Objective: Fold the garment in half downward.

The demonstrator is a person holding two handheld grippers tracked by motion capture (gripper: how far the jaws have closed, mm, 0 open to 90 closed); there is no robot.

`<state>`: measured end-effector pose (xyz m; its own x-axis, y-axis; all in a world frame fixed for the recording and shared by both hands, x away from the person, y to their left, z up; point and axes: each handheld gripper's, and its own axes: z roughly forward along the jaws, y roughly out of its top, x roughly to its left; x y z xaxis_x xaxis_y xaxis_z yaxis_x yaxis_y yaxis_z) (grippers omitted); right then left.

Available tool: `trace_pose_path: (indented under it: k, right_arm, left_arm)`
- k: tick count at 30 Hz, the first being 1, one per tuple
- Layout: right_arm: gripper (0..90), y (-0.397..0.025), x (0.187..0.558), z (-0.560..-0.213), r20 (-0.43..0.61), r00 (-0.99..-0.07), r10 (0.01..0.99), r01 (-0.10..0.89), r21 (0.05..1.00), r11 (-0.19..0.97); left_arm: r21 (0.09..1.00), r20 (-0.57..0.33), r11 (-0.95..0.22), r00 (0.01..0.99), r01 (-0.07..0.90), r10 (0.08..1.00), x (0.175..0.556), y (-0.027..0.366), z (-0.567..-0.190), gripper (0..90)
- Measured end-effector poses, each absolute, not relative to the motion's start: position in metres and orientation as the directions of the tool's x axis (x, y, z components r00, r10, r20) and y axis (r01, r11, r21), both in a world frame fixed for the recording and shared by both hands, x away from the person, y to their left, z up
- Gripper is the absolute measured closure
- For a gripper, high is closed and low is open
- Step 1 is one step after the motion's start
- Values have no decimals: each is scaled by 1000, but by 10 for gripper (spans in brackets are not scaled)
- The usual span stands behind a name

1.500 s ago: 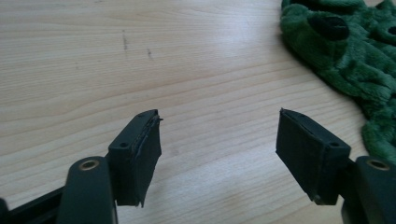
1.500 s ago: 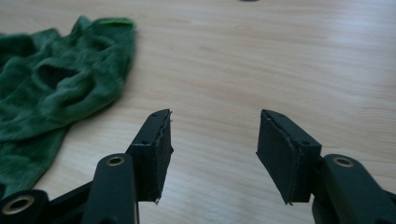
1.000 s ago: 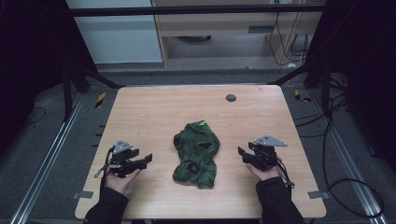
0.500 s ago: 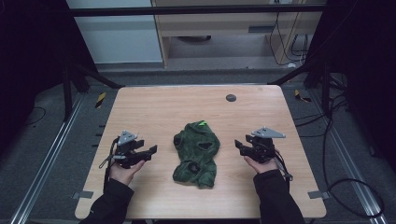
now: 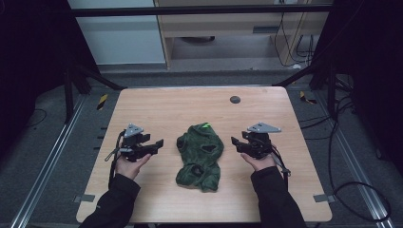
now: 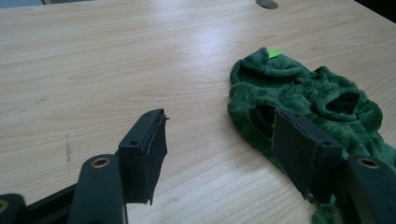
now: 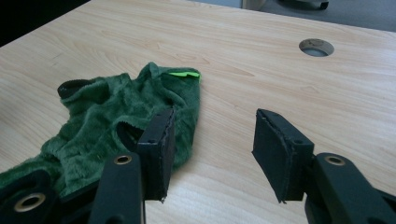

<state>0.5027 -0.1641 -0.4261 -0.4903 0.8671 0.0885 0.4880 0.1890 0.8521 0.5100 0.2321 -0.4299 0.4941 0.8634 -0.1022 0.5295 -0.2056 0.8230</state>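
A small fuzzy dark green garment lies crumpled in the middle of the wooden table, with a bright green tag at its far end. The tag and dark arm holes show in both gripper views. My left gripper hovers open just left of the garment, nothing between its jaws. My right gripper hovers open just right of the garment, its jaws empty over bare wood.
A round cable hole sits in the table's far right part. Metal frame rails run along both sides of the table. Cables trail on the floor at the right. A wooden cabinet stands beyond the far edge.
Both hands have carried their grippers forward and inward toward the garment. The garment has not moved.
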Motion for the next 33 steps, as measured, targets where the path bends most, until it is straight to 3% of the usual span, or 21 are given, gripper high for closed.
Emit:
trace_pose_path:
  k: [33]
  right_arm:
    - [537,-136,556,-435,103,-505,857,524,825,210]
  left_arm:
    - [801,-50,-286,535,526,843,555,189,-432,399]
